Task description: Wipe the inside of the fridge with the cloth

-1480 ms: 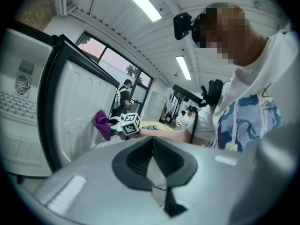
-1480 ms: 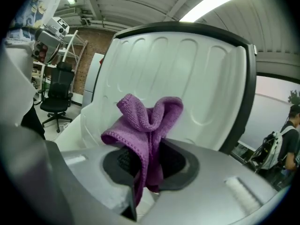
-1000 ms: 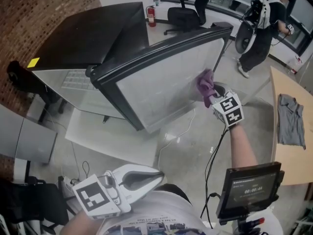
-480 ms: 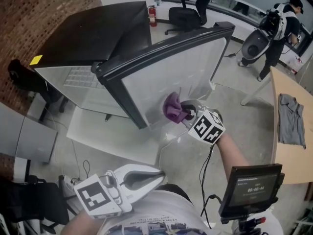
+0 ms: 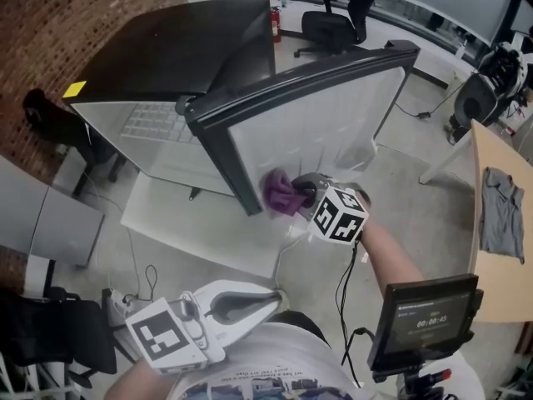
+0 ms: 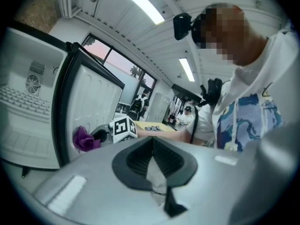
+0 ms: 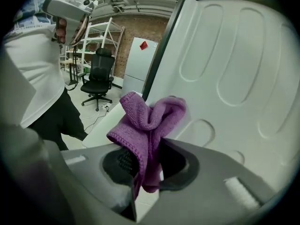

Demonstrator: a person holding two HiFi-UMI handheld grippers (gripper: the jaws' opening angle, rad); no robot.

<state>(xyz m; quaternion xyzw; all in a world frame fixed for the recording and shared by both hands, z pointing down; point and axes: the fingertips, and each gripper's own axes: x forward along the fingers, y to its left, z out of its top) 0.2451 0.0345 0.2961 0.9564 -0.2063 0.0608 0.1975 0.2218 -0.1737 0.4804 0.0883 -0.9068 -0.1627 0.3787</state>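
Note:
The fridge [image 5: 166, 57] stands open, its white ribbed door liner [image 5: 325, 132] facing me. My right gripper [image 5: 301, 194] is shut on a purple cloth [image 5: 283, 194] and holds it against the liner's lower corner, next to the black door edge. In the right gripper view the cloth [image 7: 150, 116] bunches up out of the jaws of the gripper [image 7: 147, 158], against the moulded liner [image 7: 234, 69]. My left gripper [image 5: 271, 298] hangs low near my body, shut and holding nothing. The left gripper view shows the cloth [image 6: 84, 138] and the fridge interior [image 6: 23, 111] from afar.
A wooden table [image 5: 491, 290] with a grey garment [image 5: 500, 215] stands at the right. A small screen [image 5: 425, 323] on a stand is near my right arm. Cables [image 5: 346, 282] trail on the floor. An office chair [image 5: 329, 27] and a fire extinguisher [image 5: 276, 25] stand behind the fridge.
My right gripper has carried the cloth down and to the left across the door liner, from its far upper part to the lower corner. The left gripper has stayed put.

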